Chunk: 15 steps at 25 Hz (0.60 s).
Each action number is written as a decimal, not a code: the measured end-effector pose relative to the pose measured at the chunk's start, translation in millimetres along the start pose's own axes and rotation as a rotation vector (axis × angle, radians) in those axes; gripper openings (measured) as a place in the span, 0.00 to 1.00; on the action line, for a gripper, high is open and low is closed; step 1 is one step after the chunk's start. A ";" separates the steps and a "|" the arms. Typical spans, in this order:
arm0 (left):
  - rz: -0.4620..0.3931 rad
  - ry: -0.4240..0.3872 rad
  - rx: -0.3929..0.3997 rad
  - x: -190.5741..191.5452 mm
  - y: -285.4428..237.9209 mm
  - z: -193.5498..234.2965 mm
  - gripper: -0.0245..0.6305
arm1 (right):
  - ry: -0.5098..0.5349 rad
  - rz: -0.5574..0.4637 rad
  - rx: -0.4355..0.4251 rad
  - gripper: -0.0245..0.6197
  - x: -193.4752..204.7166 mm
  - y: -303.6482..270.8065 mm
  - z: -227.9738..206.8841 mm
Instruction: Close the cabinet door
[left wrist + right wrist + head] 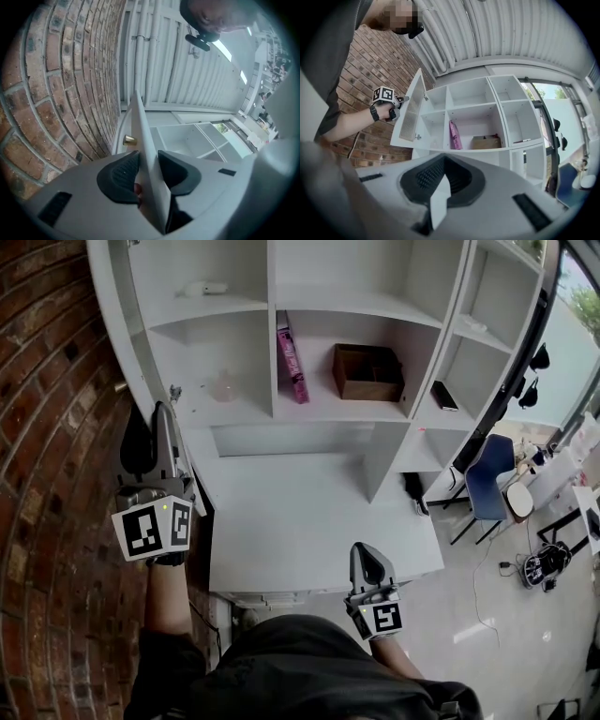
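Left gripper view showed your left gripper clamped on the free edge of the white flat cabinet door, standing open beside the red brick wall, for leverage to swing it shut, while your right gripper hung idle, jaws together.
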<state>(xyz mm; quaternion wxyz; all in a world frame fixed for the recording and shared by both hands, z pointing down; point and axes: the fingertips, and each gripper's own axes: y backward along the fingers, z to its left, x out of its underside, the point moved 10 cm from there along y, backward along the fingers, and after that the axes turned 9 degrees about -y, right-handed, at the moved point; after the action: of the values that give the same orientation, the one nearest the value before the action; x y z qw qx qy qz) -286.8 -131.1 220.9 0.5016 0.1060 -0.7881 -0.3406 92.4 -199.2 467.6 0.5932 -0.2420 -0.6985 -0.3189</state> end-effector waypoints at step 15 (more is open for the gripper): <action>-0.033 -0.018 0.063 7.0 -20.4 -36.4 0.26 | 0.002 -0.002 0.110 0.04 1.7 23.3 -12.1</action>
<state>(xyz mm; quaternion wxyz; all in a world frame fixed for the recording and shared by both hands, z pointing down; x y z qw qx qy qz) -262.2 -165.5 222.5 0.4854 0.1315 -0.8010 -0.3247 117.0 -192.3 474.1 0.6061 -0.2079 -0.7146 -0.2808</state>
